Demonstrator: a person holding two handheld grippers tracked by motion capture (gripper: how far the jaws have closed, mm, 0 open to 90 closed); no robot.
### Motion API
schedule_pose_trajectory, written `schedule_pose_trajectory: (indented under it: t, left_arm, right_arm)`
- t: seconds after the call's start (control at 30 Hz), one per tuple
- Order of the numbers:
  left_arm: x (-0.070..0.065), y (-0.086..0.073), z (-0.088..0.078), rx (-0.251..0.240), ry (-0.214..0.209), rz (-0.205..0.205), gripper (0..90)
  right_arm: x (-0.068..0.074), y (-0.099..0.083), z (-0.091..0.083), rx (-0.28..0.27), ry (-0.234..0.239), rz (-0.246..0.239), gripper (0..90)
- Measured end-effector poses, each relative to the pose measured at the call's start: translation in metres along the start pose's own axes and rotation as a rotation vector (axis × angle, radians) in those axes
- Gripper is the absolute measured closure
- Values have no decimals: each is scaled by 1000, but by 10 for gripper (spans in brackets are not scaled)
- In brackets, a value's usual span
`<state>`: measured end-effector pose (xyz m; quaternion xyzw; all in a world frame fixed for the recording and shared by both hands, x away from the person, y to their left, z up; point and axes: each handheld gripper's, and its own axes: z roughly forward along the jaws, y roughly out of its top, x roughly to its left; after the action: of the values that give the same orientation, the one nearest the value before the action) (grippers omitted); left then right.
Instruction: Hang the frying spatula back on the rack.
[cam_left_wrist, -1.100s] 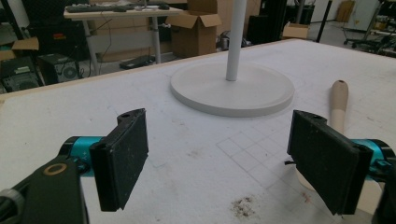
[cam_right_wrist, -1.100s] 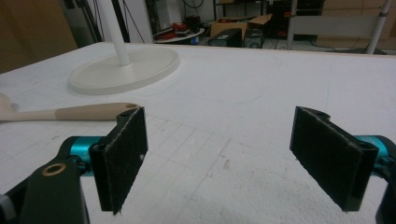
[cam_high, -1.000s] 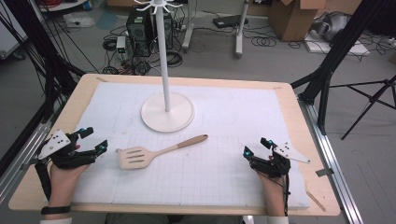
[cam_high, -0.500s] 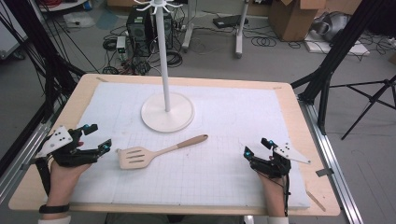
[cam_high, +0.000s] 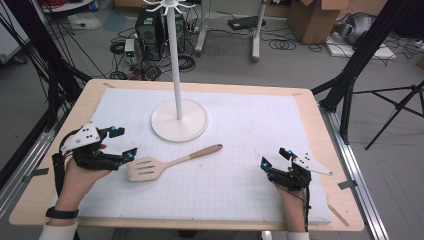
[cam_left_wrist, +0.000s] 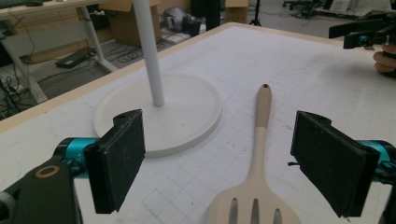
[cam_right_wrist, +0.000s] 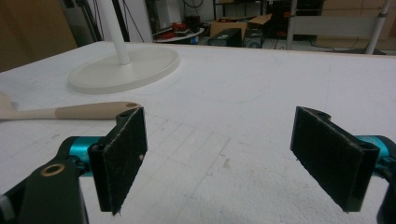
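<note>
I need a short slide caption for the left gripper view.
Open left gripper facing a slotted spatula beside the white stand.

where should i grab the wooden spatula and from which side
Grip the spatula at its narrow handle, coming from above with the jaws across its width. It lies flat on the white mat, slotted blade toward the open left gripper, so that hand probably suits best.

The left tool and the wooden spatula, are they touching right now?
Apart. In the left gripper view the left tool stands open, its pads well clear on either side of the spatula, with white mat showing in the gaps.
</note>
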<state>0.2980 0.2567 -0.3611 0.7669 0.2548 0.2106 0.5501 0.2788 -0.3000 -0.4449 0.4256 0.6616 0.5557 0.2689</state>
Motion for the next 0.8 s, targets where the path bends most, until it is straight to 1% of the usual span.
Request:
schedule_pose_trajectory:
  t: [0.03, 0.07, 0.1, 0.13, 0.17, 0.2, 0.23, 0.27, 0.3, 0.33, 0.37, 0.4, 0.47, 0.53, 0.6, 0.63, 0.67, 0.8]
  left_arm:
    - [-2, 3, 7, 18, -12, 6, 164]
    - [-2, 3, 7, 18, -12, 6, 159]
    - [-4, 5, 14, 36, -31, 14, 158]
    - [-4, 5, 14, 36, -31, 14, 157]
    - [-6, 7, 20, 55, -45, 19, 156]
    - [-6, 7, 20, 55, -45, 19, 156]
    - [-8, 8, 26, 64, -58, 20, 155]
    - [-8, 8, 26, 64, -58, 20, 154]
    - [-9, 9, 32, 79, -74, 21, 154]
    - [-9, 9, 32, 79, -74, 21, 154]
    - [-11, 9, 39, 101, -89, 27, 154]
    - [-11, 9, 39, 101, -89, 27, 154]
    - [-13, 9, 47, 123, -98, 33, 155]
    - [-15, 10, 53, 148, -111, 45, 156]
    - [-18, 11, 60, 186, -119, 52, 159]
    - [-20, 11, 66, 211, -131, 58, 159]
    - [-20, 11, 66, 211, -131, 58, 160]
    - [-24, 11, 80, 275, -144, 70, 162]
  right_arm:
    - [0, 0, 0, 0, 1, 1, 176]
    - [0, 0, 0, 0, 1, 1, 176]
    - [0, 0, 0, 1, 2, 1, 176]
    - [0, 0, 0, 1, 2, 1, 176]
    - [0, 0, 0, 2, 2, 1, 177]
    - [0, 0, 0, 2, 2, 1, 177]
    - [0, 0, 0, 2, 3, 3, 176]
    - [0, 0, 0, 2, 3, 3, 176]
    - [0, 0, 0, 2, 2, 2, 177]
    - [0, 0, 0, 2, 2, 2, 177]
    - [0, 0, 0, 2, 2, 2, 176]
    - [0, 0, 0, 2, 2, 2, 176]
    - [0, 0, 0, 2, 3, 4, 176]
    - [0, 0, 0, 1, 4, 5, 176]
    - [0, 0, 0, 1, 5, 7, 174]
    - [0, 0, 0, 1, 6, 8, 174]
    - [0, 0, 0, 1, 7, 10, 174]
    - [0, 0, 0, 3, 7, 14, 174]
